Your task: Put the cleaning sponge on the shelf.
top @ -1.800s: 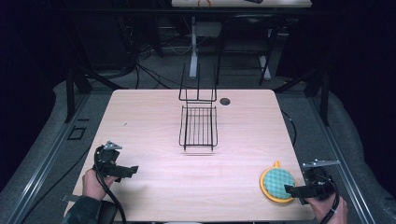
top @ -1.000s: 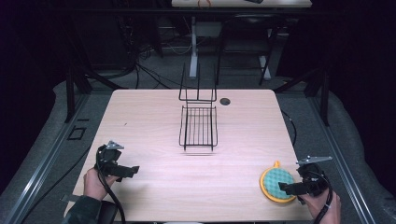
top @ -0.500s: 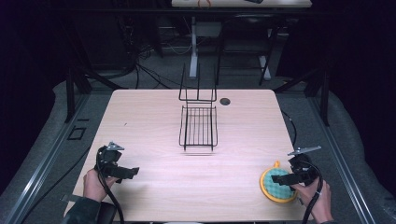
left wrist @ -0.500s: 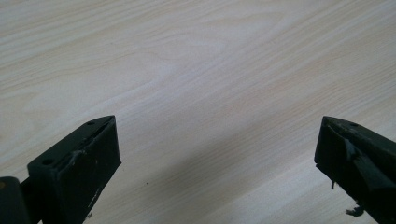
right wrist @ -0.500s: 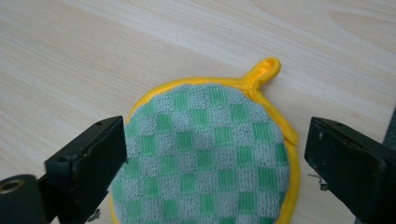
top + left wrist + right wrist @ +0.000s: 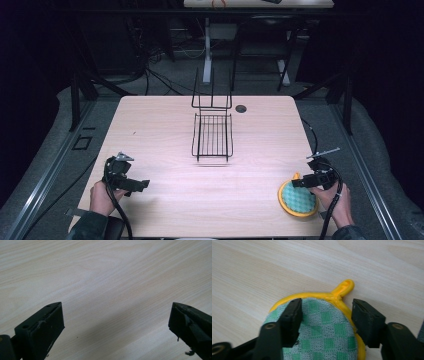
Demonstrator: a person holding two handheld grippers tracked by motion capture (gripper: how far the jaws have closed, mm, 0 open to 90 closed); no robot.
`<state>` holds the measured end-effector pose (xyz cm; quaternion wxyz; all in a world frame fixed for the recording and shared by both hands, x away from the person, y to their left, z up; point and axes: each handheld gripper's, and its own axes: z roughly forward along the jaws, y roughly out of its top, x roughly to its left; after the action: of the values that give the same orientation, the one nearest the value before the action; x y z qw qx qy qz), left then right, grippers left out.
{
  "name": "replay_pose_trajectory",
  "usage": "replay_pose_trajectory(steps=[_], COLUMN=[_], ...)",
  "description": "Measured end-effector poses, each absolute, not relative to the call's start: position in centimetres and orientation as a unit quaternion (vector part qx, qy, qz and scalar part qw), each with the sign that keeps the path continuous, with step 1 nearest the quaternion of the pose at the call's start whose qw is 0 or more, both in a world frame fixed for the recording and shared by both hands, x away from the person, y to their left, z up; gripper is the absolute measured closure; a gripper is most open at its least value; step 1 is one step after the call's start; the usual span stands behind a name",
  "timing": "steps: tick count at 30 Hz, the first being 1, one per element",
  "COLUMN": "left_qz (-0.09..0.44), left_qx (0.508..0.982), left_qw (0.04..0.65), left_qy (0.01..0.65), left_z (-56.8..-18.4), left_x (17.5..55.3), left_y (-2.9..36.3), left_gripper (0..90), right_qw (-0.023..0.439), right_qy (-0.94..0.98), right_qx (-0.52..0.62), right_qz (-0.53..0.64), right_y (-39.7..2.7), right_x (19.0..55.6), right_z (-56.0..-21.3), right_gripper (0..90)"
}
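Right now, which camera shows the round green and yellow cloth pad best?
The right gripper view: the pad sits close up between the open jaws, so its green checks, yellow rim and loop are clear. The high view shows it small, near the table's right front. The left gripper view shows bare tabletop.

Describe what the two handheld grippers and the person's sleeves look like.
Both the left gripper and the right gripper are black, each with two blocky, flat-faced jaws with scuffed edges and small screw holes. A grey three-cornered plate tops the left one, and a similar plate sits on the right. A black cable trails from each. The sleeves are dark.
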<state>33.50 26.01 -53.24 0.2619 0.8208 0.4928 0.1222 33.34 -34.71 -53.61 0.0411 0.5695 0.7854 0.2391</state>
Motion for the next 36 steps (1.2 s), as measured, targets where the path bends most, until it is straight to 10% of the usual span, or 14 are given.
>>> replay_pose_trajectory(steps=[22,36], left_qz=[0.118,0.119], left_qx=[0.826,0.826], left_qw=[0.254,0.252], left_qy=[0.49,0.489], left_z=[-53.4,-53.3], left_x=[33.5,33.5], left_y=[25.7,25.7], left_gripper=[0.0,0.0], right_qw=[0.034,0.062], right_qy=[0.778,0.777], right_qx=[0.58,0.562], right_qz=[0.238,0.277], right_y=[-34.7,-34.9], right_x=[33.0,31.9], right_z=[-54.4,-53.2], right_gripper=[78.0,84.3])
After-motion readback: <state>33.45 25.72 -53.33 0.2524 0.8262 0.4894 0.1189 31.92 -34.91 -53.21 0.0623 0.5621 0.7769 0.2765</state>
